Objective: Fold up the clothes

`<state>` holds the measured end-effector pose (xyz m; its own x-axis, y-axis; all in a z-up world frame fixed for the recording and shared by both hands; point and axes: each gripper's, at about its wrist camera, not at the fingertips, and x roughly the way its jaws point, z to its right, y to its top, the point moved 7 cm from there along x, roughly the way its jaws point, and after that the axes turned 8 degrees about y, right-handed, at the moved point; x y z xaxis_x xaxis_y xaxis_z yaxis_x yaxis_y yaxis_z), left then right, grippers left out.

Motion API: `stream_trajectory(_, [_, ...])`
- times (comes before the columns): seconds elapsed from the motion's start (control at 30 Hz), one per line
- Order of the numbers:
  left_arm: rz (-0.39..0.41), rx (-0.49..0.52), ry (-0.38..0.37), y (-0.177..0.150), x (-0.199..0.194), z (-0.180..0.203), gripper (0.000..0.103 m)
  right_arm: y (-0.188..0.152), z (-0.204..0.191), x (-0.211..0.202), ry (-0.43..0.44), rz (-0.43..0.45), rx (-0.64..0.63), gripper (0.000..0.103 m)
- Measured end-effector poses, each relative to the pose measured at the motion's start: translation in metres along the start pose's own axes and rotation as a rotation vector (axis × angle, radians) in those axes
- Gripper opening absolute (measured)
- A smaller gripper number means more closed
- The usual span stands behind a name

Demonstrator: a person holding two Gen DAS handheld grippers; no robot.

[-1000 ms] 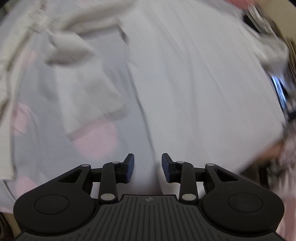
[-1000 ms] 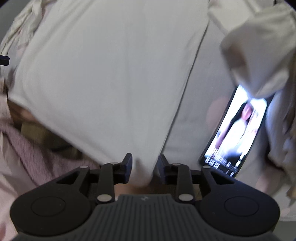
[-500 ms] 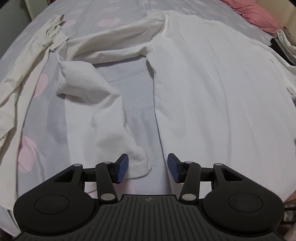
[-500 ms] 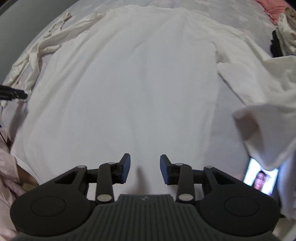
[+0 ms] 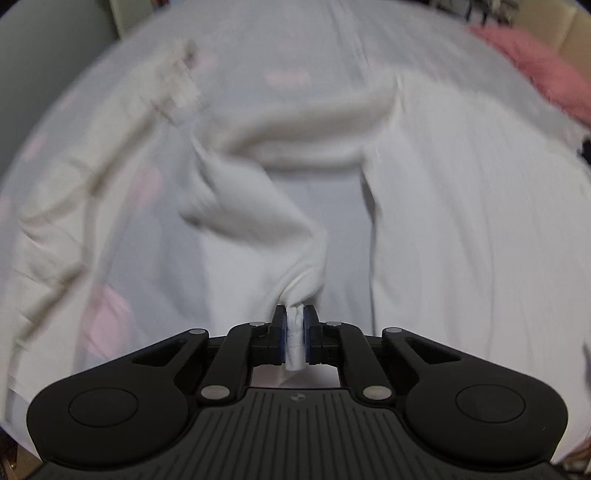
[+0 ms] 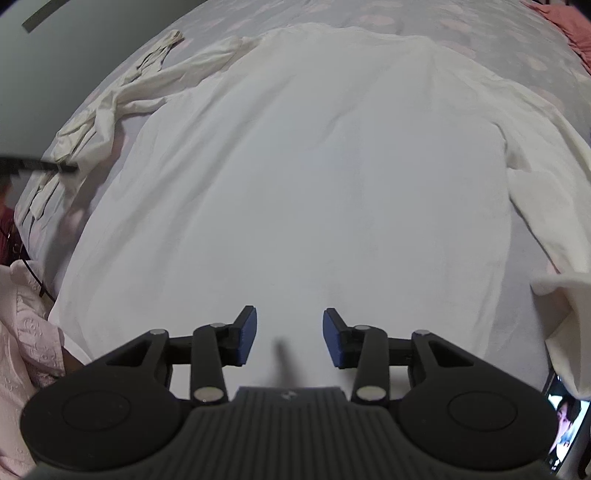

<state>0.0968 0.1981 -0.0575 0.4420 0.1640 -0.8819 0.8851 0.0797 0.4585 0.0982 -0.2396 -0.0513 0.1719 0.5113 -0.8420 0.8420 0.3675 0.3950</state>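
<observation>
A bed with a grey, pink-spotted sheet is carrying a white long-sleeved shirt lying spread flat. The left gripper is pinching the shirt's sleeve cuff tight between its fingers, while the right gripper is hovering over the hem, fingers wide apart and empty.

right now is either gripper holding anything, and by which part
The left gripper is shut on the white shirt, pinching the cuff end of its sleeve. The right gripper is open over the shirt body, holding nothing.
</observation>
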Motion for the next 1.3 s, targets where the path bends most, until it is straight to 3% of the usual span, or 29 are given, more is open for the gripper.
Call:
stream_trajectory(0.27, [0.144, -0.161, 0.15, 0.07, -0.06, -0.101, 0.006, 0.01, -0.008, 0.006, -0.004, -0.019, -0.017, 0.048])
stream_trajectory(0.5, [0.147, -0.301, 0.25, 0.1, -0.06, -0.194, 0.006, 0.027, -0.008, 0.011, -0.036, -0.021, -0.023, 0.049])
stream_trajectory(0.73, [-0.025, -0.361, 0.303, 0.058, -0.01, -0.254, 0.006, 0.063, -0.002, 0.03, -0.071, -0.041, -0.042, 0.05])
stream_trajectory(0.83, [-0.068, -0.372, 0.279, 0.044, 0.019, -0.26, 0.006, 0.095, -0.007, 0.043, -0.094, -0.053, -0.099, 0.05])
stream_trajectory(1.0, [-0.13, -0.309, 0.254, 0.019, 0.049, -0.252, 0.006, 0.178, -0.024, 0.065, -0.108, -0.002, -0.209, 0.047])
stream_trajectory(1.1, [-0.144, -0.297, 0.223, 0.004, 0.052, -0.249, 0.006, 0.236, -0.033, 0.083, -0.105, 0.058, -0.25, 0.041])
stream_trajectory(1.23, [-0.162, -0.254, 0.163, -0.011, 0.052, -0.248, 0.007, 0.303, -0.047, 0.115, -0.098, 0.096, -0.306, 0.041])
stream_trajectory(1.3, [-0.15, -0.243, 0.135, -0.014, 0.047, -0.25, 0.013, 0.328, -0.054, 0.129, -0.113, 0.097, -0.334, 0.041])
